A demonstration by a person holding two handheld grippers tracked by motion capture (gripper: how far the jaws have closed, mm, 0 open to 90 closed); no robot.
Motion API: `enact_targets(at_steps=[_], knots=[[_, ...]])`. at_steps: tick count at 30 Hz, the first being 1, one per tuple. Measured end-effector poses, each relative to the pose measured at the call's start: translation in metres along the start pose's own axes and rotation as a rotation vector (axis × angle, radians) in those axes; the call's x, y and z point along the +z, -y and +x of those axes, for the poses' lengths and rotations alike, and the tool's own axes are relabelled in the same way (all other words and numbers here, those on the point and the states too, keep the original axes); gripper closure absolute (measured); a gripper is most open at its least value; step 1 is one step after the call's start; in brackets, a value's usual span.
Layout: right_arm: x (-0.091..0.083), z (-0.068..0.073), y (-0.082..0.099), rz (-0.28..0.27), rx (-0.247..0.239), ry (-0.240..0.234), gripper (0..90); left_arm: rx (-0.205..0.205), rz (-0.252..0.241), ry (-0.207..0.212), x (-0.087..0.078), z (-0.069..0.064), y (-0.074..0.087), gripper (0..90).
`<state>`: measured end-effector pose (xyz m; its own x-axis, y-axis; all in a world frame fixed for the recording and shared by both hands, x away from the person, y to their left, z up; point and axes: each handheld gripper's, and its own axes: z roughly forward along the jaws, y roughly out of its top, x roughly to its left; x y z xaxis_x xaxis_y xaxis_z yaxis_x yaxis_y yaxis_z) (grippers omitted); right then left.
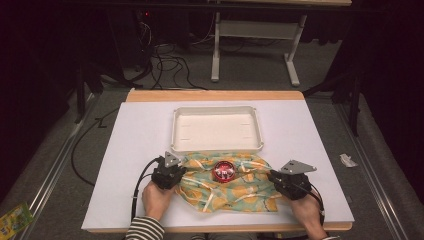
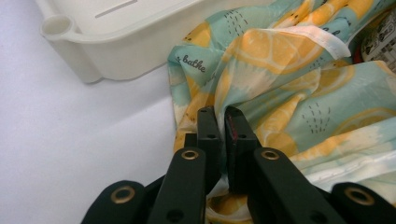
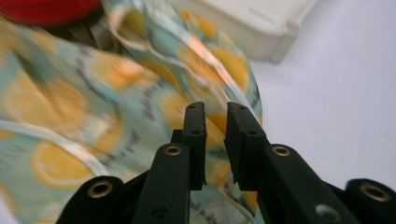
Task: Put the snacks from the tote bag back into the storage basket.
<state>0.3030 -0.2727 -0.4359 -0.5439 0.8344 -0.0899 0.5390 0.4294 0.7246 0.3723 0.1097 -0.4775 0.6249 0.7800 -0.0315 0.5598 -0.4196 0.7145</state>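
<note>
Nearest the person, the two grippers sit at either end of a crumpled cloth (image 1: 227,184), and that is what the next move seems to hang on: the cloth's long axis runs left to right across the worktop (image 1: 130,150), with one gripper at each end, neither nearer than the other. The left gripper (image 2: 220,122) has its black jaws pinched nearly together on the cloth's left edge, a fold of fabric squeezed between the pads. In its own view, the right gripper (image 3: 216,119) stands a little apart over the cloth's right edge, a narrow gap between its jaws; the picture is blurred and I see no fabric clamped there, so I judge that end to be loose. The cloth is thin and limp, teal with orange citrus slices and a pale hem, heaped in soft ridges rather than lying flat. On its middle sits a small round red thing (image 1: 223,171), glossy, with a printed top. Just beyond, touching the cloth's far edge, lies a shallow white plastic tray (image 1: 174,131) with rounded corners, nothing in it, its long side parallel to the cloth.
</note>
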Motion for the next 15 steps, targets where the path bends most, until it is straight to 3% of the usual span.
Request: enact_targets(at_steps=[6,10,15], knots=[[-0.008,0.018,-0.026,-0.065,-0.057,-0.075,66.8,0.012,0.006,-0.006,0.0,-0.001,0.0,86.3],[0.009,0.032,-0.038,-0.051,-0.102,-0.105,60.1,0.01,0.004,-0.004,0.0,-0.001,0.0,86.1],[0.032,0.032,-0.043,-0.03,-0.095,-0.127,58.8,0.004,-0.024,-0.016,0.0,-0.003,0.004,85.4]])
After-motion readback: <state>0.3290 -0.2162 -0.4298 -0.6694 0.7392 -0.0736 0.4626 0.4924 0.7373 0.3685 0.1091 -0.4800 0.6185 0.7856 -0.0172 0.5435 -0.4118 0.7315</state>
